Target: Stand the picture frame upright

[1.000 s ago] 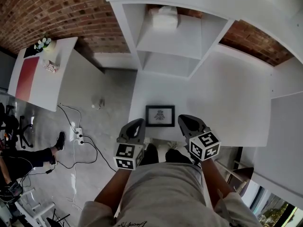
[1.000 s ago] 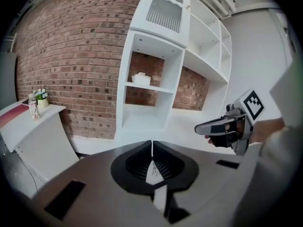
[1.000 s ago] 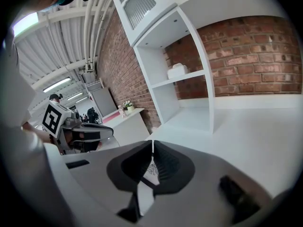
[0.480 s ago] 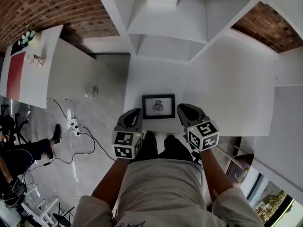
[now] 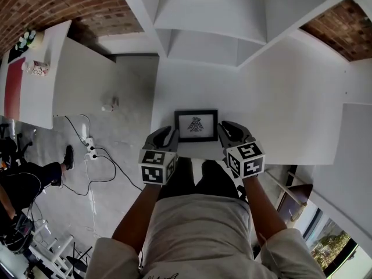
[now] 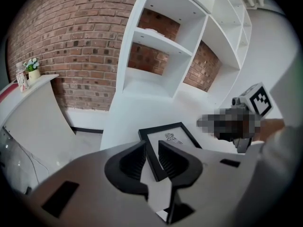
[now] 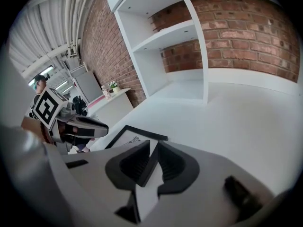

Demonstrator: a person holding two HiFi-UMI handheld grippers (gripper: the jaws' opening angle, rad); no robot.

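A black picture frame (image 5: 196, 125) with a small dark drawing lies flat on the white table (image 5: 279, 97), near its front edge. My left gripper (image 5: 168, 133) is at the frame's left side. In the left gripper view its jaws (image 6: 152, 148) have just been opening, and the frame's (image 6: 173, 136) left bar runs between them without being pressed. My right gripper (image 5: 228, 128) is at the frame's right side. In the right gripper view its jaws (image 7: 154, 148) stand slightly apart, and the frame's (image 7: 128, 135) right edge reaches into the gap.
A white shelf unit (image 5: 203, 28) rises at the back of the table against a brick wall. A white counter (image 5: 35, 92) stands to the left. Cables and a power strip (image 5: 90, 150) lie on the grey floor. The table's front edge is just behind the grippers.
Both grippers have come down and forward, from in front of the frame to its left and right sides. The frame has not moved on the table.
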